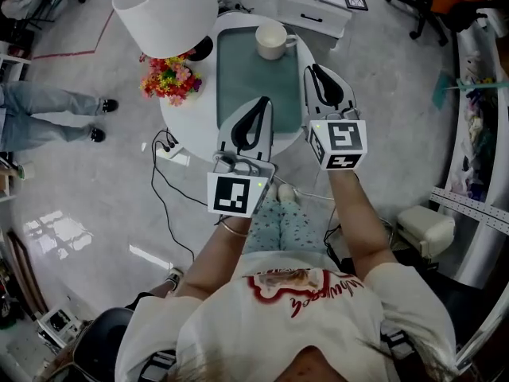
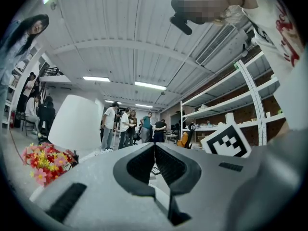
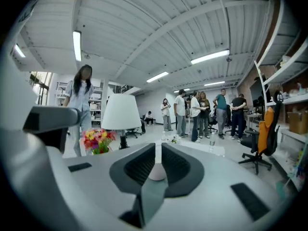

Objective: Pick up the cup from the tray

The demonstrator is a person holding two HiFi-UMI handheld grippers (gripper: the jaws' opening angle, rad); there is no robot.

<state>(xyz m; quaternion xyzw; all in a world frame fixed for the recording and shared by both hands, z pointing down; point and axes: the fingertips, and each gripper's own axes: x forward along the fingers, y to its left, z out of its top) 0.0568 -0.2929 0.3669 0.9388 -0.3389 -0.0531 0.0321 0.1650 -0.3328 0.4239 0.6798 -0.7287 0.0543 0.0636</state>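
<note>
Left tongs [image 1: 262, 103] and right tongs [image 1: 316, 70] hover clenched and empty mid-frame; the right should open wide before closing on the cup [image 1: 271, 40] at the tray's [image 1: 238, 70] upper edge.

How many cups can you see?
1. The cup sits at the far end of the tray, toward its right corner. The lampshade hides part of the table, so another could be there.

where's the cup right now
In the head view the cup stands at the far right end of the teal tray, just beyond the right tool and to the right of the lamp shade.
</note>
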